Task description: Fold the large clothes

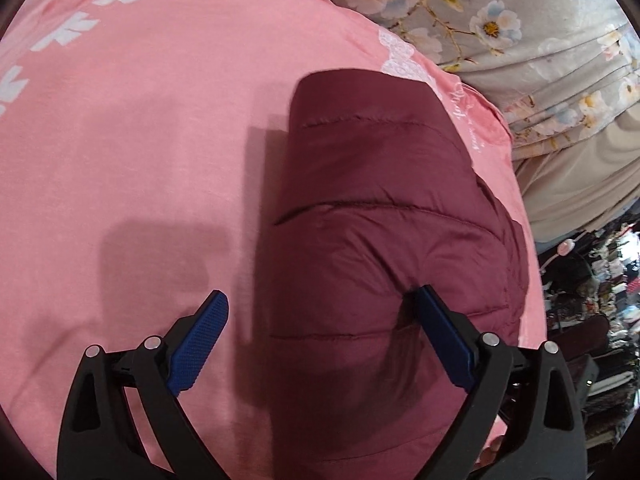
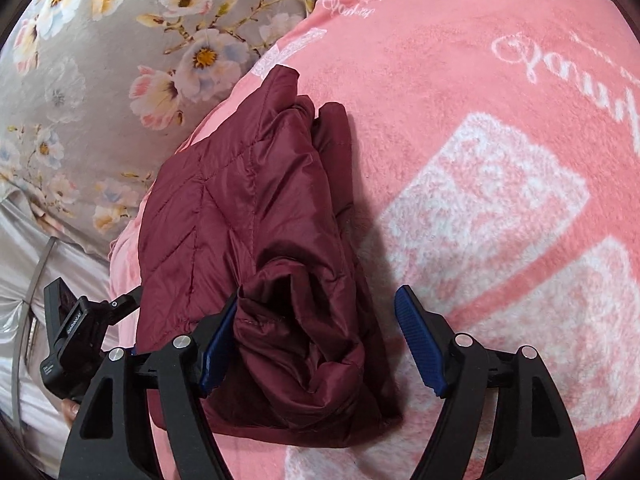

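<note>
A: Starting nearest, your left gripper is standing wide open, low in the left wrist view, with nothing pinched; its left pad is hanging over the pink blanket and its right pad is sitting against the puffy side of the maroon quilted jacket

B: And my right one?

A: Your right gripper is also spread open, holding nothing. Its left pad is brushing a bunched roll of the jacket, while its right pad is hovering over bare blanket, apart from the cloth

B: Where is the jacket lying from them?

A: It is lying folded into a long bundle, running from between your jaws up towards the middle of each frame. In the left wrist view it is sitting right of centre; in the right wrist view, left of centre. So it is lying between your two hands, long axis pointing away from you

B: Beyond it?

A: The floral sheet is filling the upper right there, upper left in the right wrist view
</note>
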Action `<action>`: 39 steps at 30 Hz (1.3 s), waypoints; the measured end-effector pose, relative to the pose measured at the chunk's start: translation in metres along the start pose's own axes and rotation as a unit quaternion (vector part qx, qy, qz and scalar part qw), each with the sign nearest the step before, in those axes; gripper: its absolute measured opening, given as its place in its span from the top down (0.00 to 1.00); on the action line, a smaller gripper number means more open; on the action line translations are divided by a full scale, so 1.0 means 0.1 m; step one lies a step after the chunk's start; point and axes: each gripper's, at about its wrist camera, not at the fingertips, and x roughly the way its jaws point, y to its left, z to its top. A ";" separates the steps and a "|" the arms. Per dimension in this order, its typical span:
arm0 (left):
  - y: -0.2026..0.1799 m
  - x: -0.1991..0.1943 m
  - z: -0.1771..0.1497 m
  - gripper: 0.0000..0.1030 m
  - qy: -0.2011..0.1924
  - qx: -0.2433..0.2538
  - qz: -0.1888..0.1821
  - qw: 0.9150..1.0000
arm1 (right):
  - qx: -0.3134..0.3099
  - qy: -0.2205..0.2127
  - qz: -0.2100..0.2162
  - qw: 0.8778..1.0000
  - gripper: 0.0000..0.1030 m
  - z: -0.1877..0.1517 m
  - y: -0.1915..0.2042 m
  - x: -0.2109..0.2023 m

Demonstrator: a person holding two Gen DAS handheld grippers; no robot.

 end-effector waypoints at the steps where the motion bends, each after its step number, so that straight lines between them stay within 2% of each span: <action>1: -0.03 0.02 -0.02 0.10 0.004 0.002 -0.007 1.000 | 0.002 0.002 0.005 1.000 0.28 0.00 0.00 0.03; 5: -0.10 0.20 -0.09 0.06 0.031 0.000 -0.043 0.999 | 0.002 0.005 0.017 1.000 0.28 0.01 0.02 0.11; 8: -0.14 0.24 -0.12 0.09 0.029 -0.001 -0.042 0.999 | -0.003 0.009 0.022 1.000 0.40 0.00 0.06 0.16; 9: -0.16 0.22 -0.12 0.12 0.026 0.002 -0.042 0.999 | -0.006 0.011 0.027 1.000 0.49 0.00 0.08 0.18; 10: -0.19 0.19 -0.13 0.19 0.022 0.008 -0.041 0.999 | -0.008 0.011 0.030 0.999 0.57 -0.01 0.09 0.18; 13: -0.28 0.05 -0.13 0.41 0.008 0.036 -0.040 0.999 | -0.040 -0.004 0.021 0.999 0.75 -0.03 0.23 0.11; 14: -0.32 0.01 -0.12 0.48 0.004 0.048 -0.040 0.998 | -0.055 -0.013 0.013 0.998 0.76 -0.05 0.32 0.07; 17: -0.48 -0.13 -0.11 0.61 -0.014 0.089 -0.035 0.995 | -0.098 -0.047 -0.004 0.994 0.80 -0.12 0.55 -0.07; 21: -0.73 -0.39 -0.10 0.65 -0.046 0.141 -0.037 0.988 | -0.142 -0.090 -0.009 0.986 0.82 -0.24 0.83 -0.32; 28: -0.97 -1.07 -0.14 0.66 -0.121 0.205 -0.070 0.969 | -0.202 -0.178 0.001 0.963 0.82 -0.31 1.30 -0.89; 35: -1.08 -1.88 0.03 0.66 -0.213 0.247 -0.104 0.940 | -0.278 -0.266 0.017 0.923 0.82 -0.30 2.03 -1.31; 39: -1.05 -2.27 0.20 0.65 -0.264 0.266 -0.112 0.920 | -0.311 -0.298 0.037 0.902 0.82 -0.26 2.41 -1.38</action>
